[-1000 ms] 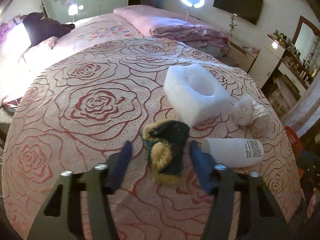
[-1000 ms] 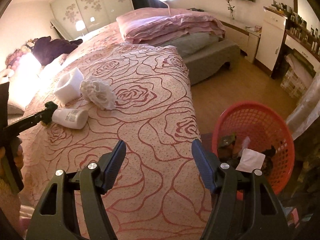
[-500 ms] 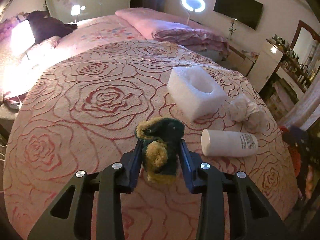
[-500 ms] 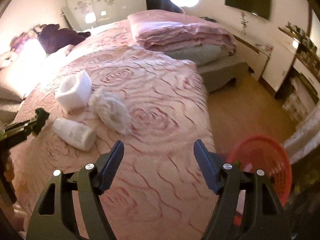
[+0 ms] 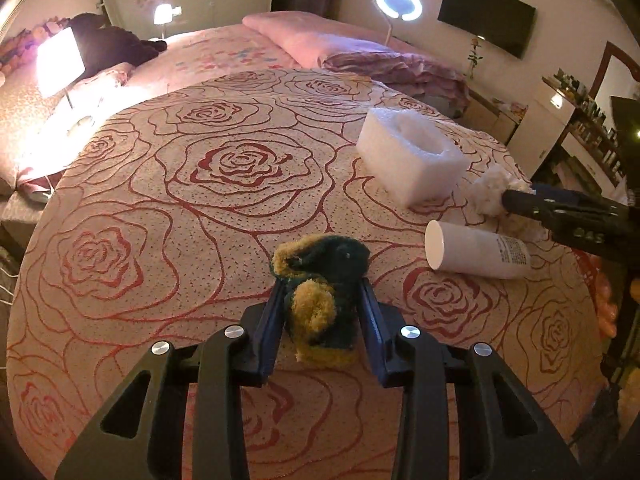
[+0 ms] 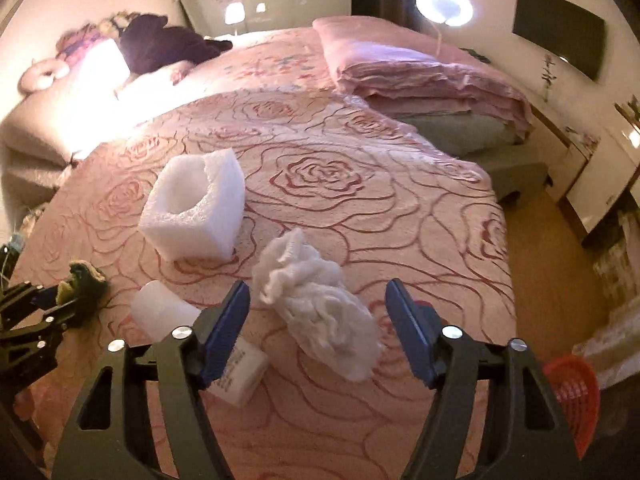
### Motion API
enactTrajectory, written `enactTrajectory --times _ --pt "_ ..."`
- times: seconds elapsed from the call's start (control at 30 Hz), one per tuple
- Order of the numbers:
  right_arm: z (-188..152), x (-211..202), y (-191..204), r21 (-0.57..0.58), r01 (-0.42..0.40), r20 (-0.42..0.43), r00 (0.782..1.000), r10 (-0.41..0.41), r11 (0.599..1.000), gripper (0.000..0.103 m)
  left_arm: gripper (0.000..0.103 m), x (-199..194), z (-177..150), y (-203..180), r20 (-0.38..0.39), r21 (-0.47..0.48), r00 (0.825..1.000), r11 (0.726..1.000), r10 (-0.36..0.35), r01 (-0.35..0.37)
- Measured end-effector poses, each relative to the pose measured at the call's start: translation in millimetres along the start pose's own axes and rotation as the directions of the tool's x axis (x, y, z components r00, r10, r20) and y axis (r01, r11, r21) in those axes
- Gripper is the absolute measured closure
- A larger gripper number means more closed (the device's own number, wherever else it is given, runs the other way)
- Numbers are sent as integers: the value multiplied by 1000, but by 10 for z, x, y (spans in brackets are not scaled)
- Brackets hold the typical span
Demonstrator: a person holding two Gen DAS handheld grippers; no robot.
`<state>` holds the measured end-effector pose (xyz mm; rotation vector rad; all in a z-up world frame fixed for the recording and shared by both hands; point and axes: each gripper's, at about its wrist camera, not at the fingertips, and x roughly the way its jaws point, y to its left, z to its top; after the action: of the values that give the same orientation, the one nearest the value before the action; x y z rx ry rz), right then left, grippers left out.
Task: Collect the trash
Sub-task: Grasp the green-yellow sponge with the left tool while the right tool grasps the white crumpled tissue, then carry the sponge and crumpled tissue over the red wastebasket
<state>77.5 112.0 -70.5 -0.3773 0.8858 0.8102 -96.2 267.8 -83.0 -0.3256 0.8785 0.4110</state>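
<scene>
My left gripper (image 5: 322, 312) is shut on a dark green and yellow scouring sponge (image 5: 320, 292) just above the rose-patterned bedspread (image 5: 160, 208). In the right wrist view the sponge (image 6: 82, 280) shows at the far left in that gripper (image 6: 76, 292). My right gripper (image 6: 318, 320) hangs over a crumpled white tissue wad (image 6: 320, 300); its jaws are closing with the wad between them, the pads clear of it. A white bottle (image 5: 476, 250) (image 6: 200, 336) lies on its side beside the wad (image 5: 492, 188). A white foam block (image 5: 412, 156) (image 6: 196, 208) with a hollow sits farther back.
A red mesh basket (image 6: 572, 388) stands on the floor off the bed's right edge. Folded pink quilts (image 6: 420, 76) lie at the far side, a dark garment (image 6: 164, 42) and a bright lamp at the back left. A white cabinet (image 6: 600, 176) stands right.
My left gripper closed on the sponge and lifted it slightly. My right gripper swung left from the red basket across the bed to the tissue wad, its jaws narrowing.
</scene>
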Motion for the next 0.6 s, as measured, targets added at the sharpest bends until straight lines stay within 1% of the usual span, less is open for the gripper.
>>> enactTrajectory --times 0.03,0.1,0.13,0.23,0.33,0.6 --pt "12 51 19 -6 -11 -16 1000 11 1000 45 69 0 0 -2 1 2 1000 1000 1 -1" --pt "7 100 33 -3 -28 -31 999 28 1000 57 69 -1 0 4 1 0 1000 1000 2 -2" --pt "3 118 27 6 -36 -37 999 36 999 61 69 1 2 7 3 2 1000 1000 4 -4" --pt "-25 111 8 25 -36 -29 999 36 999 66 69 4 8 17 4 2 1000 1000 4 -4" --pt "-57 59 -16 38 -30 -17 999 31 999 69 69 1 0 10 3 1 1000 1000 3 -3" --pt "-217 -176 -174 84 -5 0 1000 5 996 69 69 -1 1 21 0 -2 1000 1000 1 -1"
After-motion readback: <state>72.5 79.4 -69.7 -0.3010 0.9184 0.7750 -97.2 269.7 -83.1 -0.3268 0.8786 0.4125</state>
